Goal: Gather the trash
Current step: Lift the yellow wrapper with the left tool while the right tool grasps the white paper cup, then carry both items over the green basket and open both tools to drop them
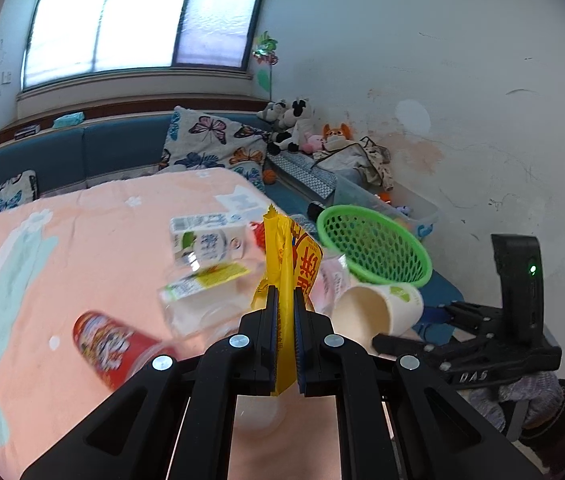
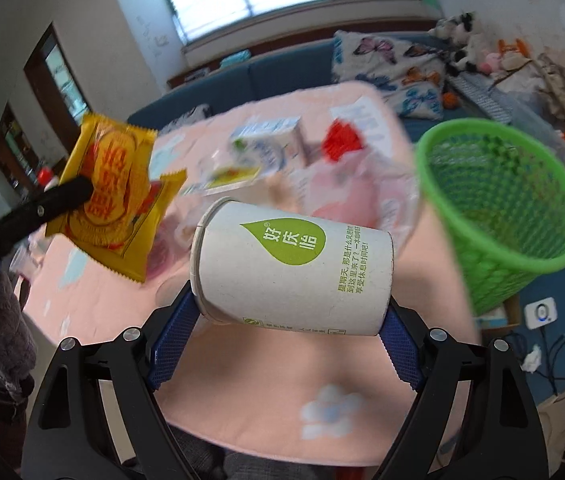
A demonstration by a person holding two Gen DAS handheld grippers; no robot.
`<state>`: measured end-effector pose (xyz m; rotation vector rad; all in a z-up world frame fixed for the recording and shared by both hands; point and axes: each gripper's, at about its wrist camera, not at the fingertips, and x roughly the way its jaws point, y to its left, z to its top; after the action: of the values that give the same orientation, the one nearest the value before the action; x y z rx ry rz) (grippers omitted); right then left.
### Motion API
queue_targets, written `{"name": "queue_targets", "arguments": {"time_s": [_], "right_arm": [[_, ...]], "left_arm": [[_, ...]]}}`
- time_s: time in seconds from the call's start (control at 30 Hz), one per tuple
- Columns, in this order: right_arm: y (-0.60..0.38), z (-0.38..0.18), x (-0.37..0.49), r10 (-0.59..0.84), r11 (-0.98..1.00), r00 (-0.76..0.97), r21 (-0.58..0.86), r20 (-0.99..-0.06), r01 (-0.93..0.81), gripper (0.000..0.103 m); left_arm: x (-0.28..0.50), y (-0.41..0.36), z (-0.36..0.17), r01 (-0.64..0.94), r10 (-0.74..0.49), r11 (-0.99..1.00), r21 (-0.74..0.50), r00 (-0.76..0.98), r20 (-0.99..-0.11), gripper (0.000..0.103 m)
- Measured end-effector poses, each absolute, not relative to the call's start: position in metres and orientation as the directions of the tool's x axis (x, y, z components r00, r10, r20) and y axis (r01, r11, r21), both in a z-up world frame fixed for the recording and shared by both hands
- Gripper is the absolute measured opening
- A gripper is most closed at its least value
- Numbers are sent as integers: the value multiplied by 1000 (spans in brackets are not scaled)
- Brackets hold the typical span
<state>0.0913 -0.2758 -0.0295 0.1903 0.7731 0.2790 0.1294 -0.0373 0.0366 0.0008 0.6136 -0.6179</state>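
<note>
Wrapper stands upright between the left gripper fingers, which are clamped on its lower part; its yellow top rises above the fingertips. From the right wrist view the same wrapper hangs off to the left of the right fingers, above the pink cloth.

The right gripper has its blue pads pressed on a paper cup, one at the rim end and one at the base end. The cup lies sideways across the fingers, mouth to the left.

A green basket stands to the right of the right fingers, beyond the cloth's edge, tilted with its mouth toward the camera.

Ahead of the left fingers lie a milk carton, a clear bottle just nearer, and a red can to the left, all blurred.
</note>
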Motion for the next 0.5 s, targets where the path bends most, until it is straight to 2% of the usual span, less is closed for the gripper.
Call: {"name": "queue_targets", "arguments": {"time_s": [0.23,0.5], "right_arm": [[-343,-18,118,128,986,743,167,-657,-22,84],[-417,-54,170,34,986,689,137,-724,95,84]], "left_arm": [[159,-86,50,587,-574,792,-169,622,-533,7],[200,-149,56,622,-599,763,-178,576,-556,7]]}}
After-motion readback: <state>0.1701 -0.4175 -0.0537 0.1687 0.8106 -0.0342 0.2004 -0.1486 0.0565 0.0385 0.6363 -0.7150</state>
